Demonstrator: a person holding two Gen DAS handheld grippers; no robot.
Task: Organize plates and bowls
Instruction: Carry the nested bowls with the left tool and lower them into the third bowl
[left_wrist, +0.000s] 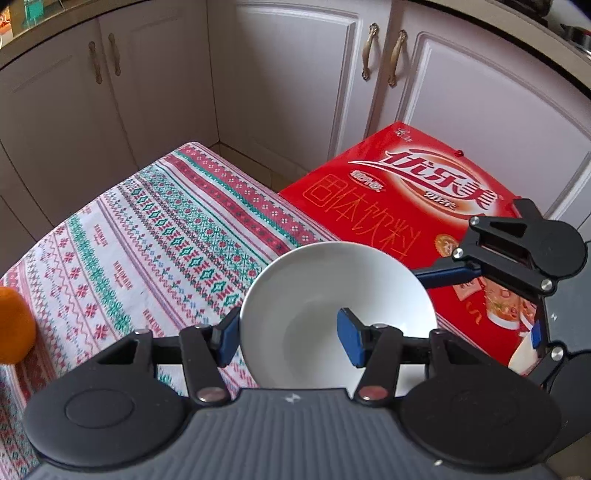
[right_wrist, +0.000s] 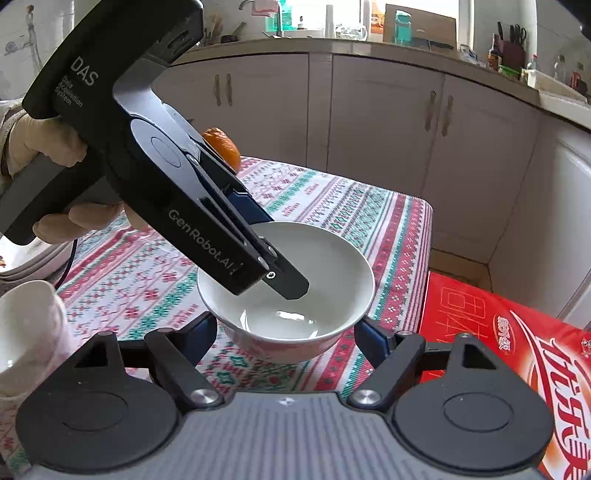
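My left gripper (left_wrist: 290, 338) clamps the white bowl's (left_wrist: 325, 288) rim, my right gripper (right_wrist: 286, 334) straddles it unclenched near the tablecloth's (left_wrist: 147, 236) right edge beside a red carton (left_wrist: 406, 206); sorting seems barely begun.

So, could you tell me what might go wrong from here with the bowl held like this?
1. The left gripper pinches only one wall of the bowl, one finger inside and one outside, so the smooth bowl could pivot or slip.
2. The right gripper straddles the same bowl close to the left one; a bump may knock it loose.
3. The bowl is near the table edge beside the red box; a slip might send it off.
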